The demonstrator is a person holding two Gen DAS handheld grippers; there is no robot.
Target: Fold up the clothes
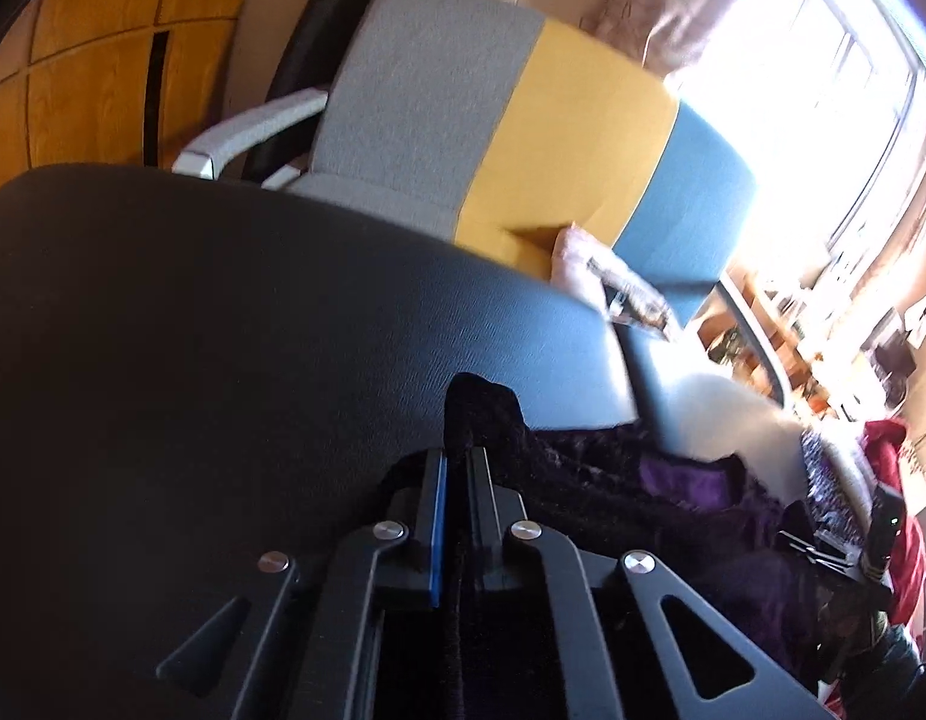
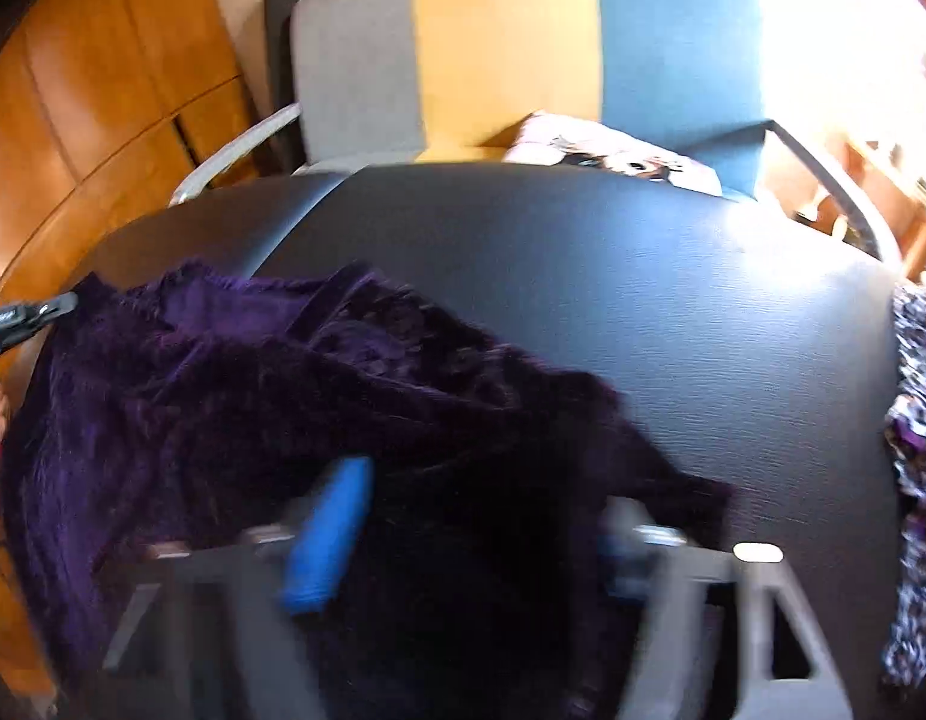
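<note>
Left wrist: jaws pinch purple garment (image 1: 487,414) (no legible writing); table (image 1: 222,300) beneath.

In the right wrist view, a garment (image 2: 270,396) lies on the table (image 2: 643,312), lower left of frame. A sofa (image 2: 505,48) stands behind the table, a patterned cloth (image 2: 919,450) at the right edge.

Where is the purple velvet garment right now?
The purple velvet garment lies crumpled on the black table, left side of the right wrist view, one edge pinched by the left hand-held gripper.
</note>
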